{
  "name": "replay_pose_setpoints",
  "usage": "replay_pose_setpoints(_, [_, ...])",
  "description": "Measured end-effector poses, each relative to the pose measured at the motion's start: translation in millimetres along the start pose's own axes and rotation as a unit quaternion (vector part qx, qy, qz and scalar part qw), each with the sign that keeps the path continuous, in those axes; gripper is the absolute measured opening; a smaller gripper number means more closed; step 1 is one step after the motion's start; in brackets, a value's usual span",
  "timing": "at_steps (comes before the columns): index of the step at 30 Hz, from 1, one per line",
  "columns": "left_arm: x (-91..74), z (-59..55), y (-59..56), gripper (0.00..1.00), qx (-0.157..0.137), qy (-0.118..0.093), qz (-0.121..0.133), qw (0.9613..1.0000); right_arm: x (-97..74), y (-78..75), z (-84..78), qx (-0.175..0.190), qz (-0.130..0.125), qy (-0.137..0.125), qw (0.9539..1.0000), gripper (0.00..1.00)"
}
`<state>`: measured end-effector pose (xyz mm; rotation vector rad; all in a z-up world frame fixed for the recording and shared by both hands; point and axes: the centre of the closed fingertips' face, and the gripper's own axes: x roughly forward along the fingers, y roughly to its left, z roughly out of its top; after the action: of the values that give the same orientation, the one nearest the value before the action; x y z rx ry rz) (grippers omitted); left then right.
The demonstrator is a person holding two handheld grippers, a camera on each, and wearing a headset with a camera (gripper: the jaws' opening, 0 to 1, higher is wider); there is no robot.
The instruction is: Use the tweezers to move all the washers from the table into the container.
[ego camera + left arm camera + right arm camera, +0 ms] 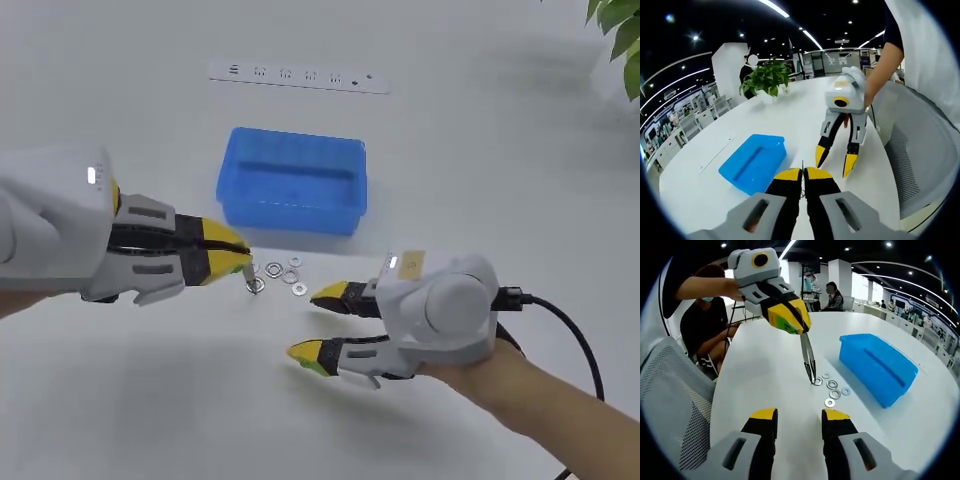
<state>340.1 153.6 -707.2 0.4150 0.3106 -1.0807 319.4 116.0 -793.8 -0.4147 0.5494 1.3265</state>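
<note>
Several small metal washers (282, 275) (832, 389) lie on the white table just in front of the blue container (293, 180) (754, 161) (878, 367). My left gripper (235, 250) (803, 176) (792, 320) is shut on thin metal tweezers (250, 278) (808, 359) that point down. Their tips touch the leftmost washer (256, 287) (817, 381). My right gripper (312, 323) (835, 159) (799, 420) stands open to the right of the washers, nothing between its yellow-tipped fingers.
A white power strip (298, 76) lies beyond the container. A green plant (618, 38) (765, 80) stands at the table's far right corner. A mesh chair (675, 395) and a seated person (707, 327) are beside the table.
</note>
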Motion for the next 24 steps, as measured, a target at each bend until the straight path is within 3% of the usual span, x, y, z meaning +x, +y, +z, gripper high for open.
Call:
replay_pose_setpoints(6, [-4.3,-3.1,-0.7,0.05,-0.015,0.007,-0.022,0.9996,3.4,-1.4,4.5,0.001,0.001,-0.004,1.0,0.36])
replay_pose_setpoints(12, [-4.9,-5.1,2.1,0.05,-0.019,0.014,-0.027,0.9994,11.1,-5.6,12.9,0.0,0.004,-0.009,1.0,0.35])
replay_pose_setpoints(24, [-4.5,-7.2,2.2,0.05,-0.002,0.039,-0.054,0.9978,31.2,-16.1,42.6,-0.041,0.024,-0.016,0.9987,0.34])
